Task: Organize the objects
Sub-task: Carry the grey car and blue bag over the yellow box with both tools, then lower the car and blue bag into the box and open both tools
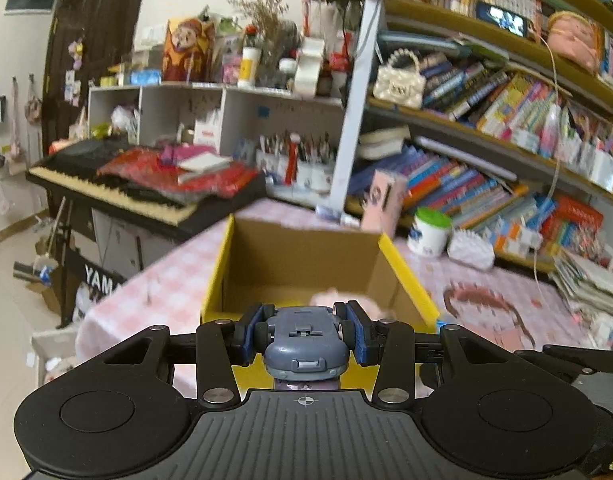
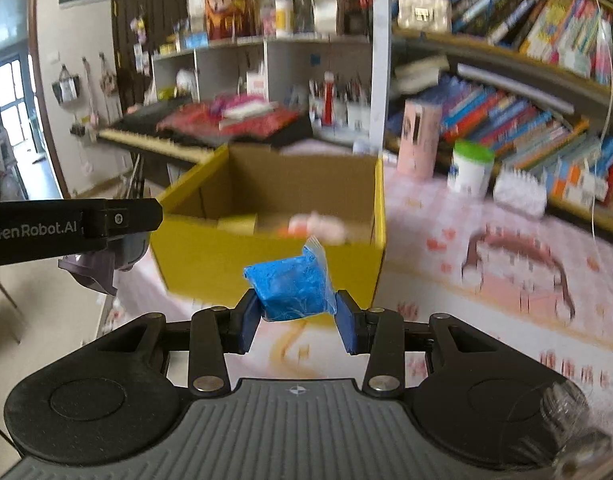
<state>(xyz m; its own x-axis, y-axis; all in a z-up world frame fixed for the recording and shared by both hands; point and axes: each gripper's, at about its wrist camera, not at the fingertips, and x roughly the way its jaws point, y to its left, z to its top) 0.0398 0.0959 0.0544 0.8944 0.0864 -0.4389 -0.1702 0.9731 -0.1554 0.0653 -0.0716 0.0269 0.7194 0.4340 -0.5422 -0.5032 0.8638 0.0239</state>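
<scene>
Your car (image 1: 304, 344) hides the near wall of the box (image 1: 226, 264) and part of its floor in the left wrist view; its rear end is lost behind the gripper body. A pink thing (image 1: 346, 300) inside the box is blurred in both views, so you cannot tell what it is. In the right wrist view the blue packet (image 2: 292, 292) covers part of the box front, and the left gripper (image 2: 118, 220) is cut off by the left edge.

A pink checked table (image 1: 174, 276) bears a yellow box (image 1: 406, 276).
</scene>
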